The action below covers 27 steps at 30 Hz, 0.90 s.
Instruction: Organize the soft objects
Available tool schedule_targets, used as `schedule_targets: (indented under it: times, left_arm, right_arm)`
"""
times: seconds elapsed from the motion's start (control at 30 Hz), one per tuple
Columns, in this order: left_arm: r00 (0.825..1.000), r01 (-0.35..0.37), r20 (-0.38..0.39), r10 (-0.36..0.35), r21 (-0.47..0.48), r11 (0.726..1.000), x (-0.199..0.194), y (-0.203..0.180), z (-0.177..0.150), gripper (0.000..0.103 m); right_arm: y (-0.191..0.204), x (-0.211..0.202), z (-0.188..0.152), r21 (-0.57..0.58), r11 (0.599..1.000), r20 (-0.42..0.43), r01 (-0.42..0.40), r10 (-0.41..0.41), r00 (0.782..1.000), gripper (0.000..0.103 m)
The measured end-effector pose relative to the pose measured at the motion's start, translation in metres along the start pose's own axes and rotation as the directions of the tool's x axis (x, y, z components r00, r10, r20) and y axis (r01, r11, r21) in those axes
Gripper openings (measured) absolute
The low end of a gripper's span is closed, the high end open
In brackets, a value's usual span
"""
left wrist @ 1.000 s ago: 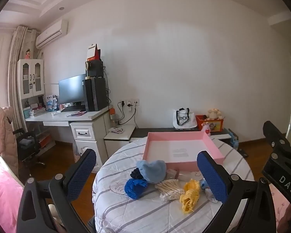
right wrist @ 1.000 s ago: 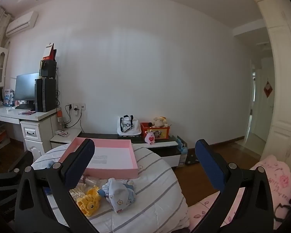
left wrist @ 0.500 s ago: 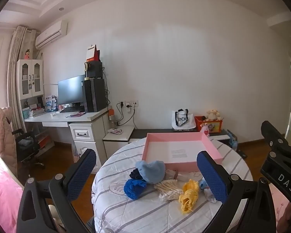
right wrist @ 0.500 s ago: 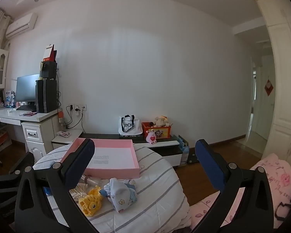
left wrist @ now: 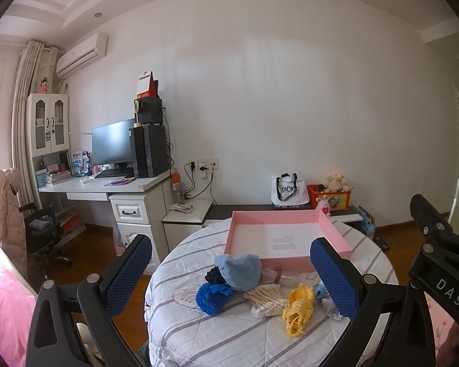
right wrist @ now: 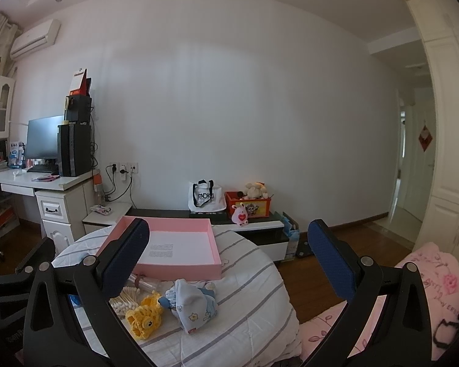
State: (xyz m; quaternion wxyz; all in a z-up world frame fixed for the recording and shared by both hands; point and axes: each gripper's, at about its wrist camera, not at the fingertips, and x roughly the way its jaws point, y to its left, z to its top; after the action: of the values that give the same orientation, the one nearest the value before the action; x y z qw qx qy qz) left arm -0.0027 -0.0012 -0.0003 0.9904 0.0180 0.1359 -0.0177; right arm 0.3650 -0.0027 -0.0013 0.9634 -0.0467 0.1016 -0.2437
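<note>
A round table with a striped cloth (left wrist: 229, 336) (right wrist: 254, 305) holds an empty pink tray (left wrist: 287, 240) (right wrist: 174, 249). In front of the tray lie a light blue hat (left wrist: 240, 270), a dark blue knit piece (left wrist: 212, 298), a yellow crochet toy (left wrist: 298, 309) (right wrist: 143, 315), a pack of cotton swabs (left wrist: 264, 301) and a pale blue printed baby cloth (right wrist: 192, 304). My left gripper (left wrist: 231, 278) is open and empty, held above and short of the pile. My right gripper (right wrist: 229, 260) is open and empty, off the table's right side.
A white desk (left wrist: 107, 188) with a monitor and computer tower stands at the left, with an office chair (left wrist: 42, 232) beside it. A low black-and-white cabinet (right wrist: 205, 217) carries a white bag and an orange toy box. Pink bedding (right wrist: 413, 293) lies at the right.
Both views have shifted slightly, with the table and pile sitting a little lower and closer. Both grippers stay open and nothing on the table has moved.
</note>
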Motion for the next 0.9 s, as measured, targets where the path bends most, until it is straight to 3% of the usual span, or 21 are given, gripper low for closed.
schedule_targets:
  times: [0.9]
  left_arm:
    - [1.0, -0.018, 0.016, 0.018, -0.002, 1.0, -0.0016, 0.0021, -0.0008, 0.103]
  right_arm:
    - [-0.0012, -0.0012, 0.0047, -0.02, 1.0, -0.014, -0.015, 0.014, 1.0, 0.103]
